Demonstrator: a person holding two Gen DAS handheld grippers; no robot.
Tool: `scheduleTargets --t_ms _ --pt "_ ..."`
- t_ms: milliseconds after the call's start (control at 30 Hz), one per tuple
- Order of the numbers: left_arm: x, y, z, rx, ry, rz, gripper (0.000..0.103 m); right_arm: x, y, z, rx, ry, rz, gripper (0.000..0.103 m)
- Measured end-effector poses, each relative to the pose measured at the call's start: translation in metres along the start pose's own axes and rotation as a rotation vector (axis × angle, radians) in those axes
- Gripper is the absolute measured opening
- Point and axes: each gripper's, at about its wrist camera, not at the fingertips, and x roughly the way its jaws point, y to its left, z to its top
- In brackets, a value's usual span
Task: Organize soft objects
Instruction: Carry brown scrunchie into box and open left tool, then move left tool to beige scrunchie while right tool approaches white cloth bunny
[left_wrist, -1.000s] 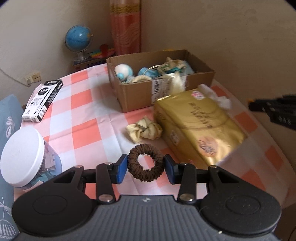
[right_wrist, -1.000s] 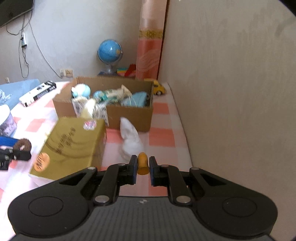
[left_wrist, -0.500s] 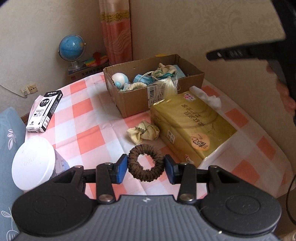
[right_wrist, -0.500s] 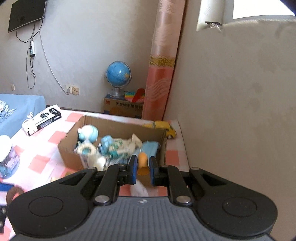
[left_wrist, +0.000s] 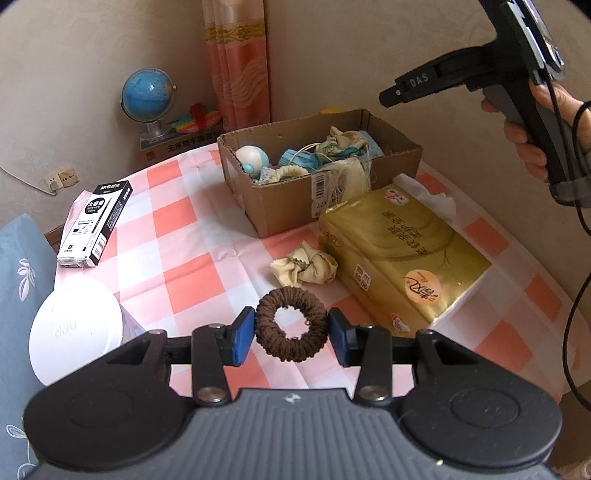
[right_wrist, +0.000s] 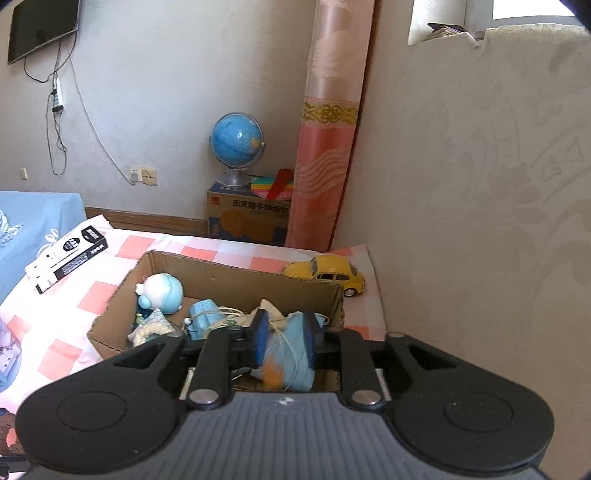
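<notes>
My left gripper is shut on a brown scrunchie, held just above the checked tablecloth. A cream scrunchie lies beyond it on the cloth. The cardboard box holds several soft things. My right gripper hangs over that box, and its jaws are opening. A small orange piece shows blurred below the blue pads, free of them, over a light-blue face mask. In the left wrist view the right gripper is high above the box, in a person's hand.
A gold tissue pack lies right of the box, with a black-and-white carton and a white-lidded jar at the left. A yellow toy car stands behind the box by the wall. A globe sits beyond the table.
The right gripper rose and travelled from beside the tissue pack to above the box. Its jaws have parted and the orange piece has slipped from the pads. The left gripper kept still.
</notes>
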Motion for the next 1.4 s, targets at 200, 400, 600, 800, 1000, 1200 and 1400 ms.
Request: scheduleTargets --t_ms 200,400,600,800,1000,1200,1400 --pt "0.0 -0.001 0.004 0.009 -0.008 0.003 0.042 -0.016 -0.002 -0.007 0.048 -0.012 0.014 0.076" --pt "-0.004 -0.004 0.014 0.019 -0.017 0.003 0.042 -0.049 0.007 -0.024 0.063 -0.004 0.034 0.103" --pt "-0.008 -0.006 0.031 0.026 -0.035 0.009 0.042 -0.073 0.014 -0.051 0.084 0.054 0.056 0.103" --pt "-0.006 -0.013 0.061 0.054 -0.061 0.011 0.042 -0.087 0.018 -0.078 0.132 0.093 0.08 0.103" --pt "0.011 -0.017 0.112 0.079 -0.097 0.003 0.042 -0.099 0.022 -0.1 0.129 0.102 0.045 0.103" --pt "0.052 -0.015 0.163 0.055 -0.091 0.0 0.047 -0.103 0.014 -0.108 0.179 0.118 0.047 0.103" --pt "0.07 -0.007 0.186 -0.02 -0.124 0.039 0.083 -0.106 0.008 -0.11 0.181 0.117 0.039 0.103"
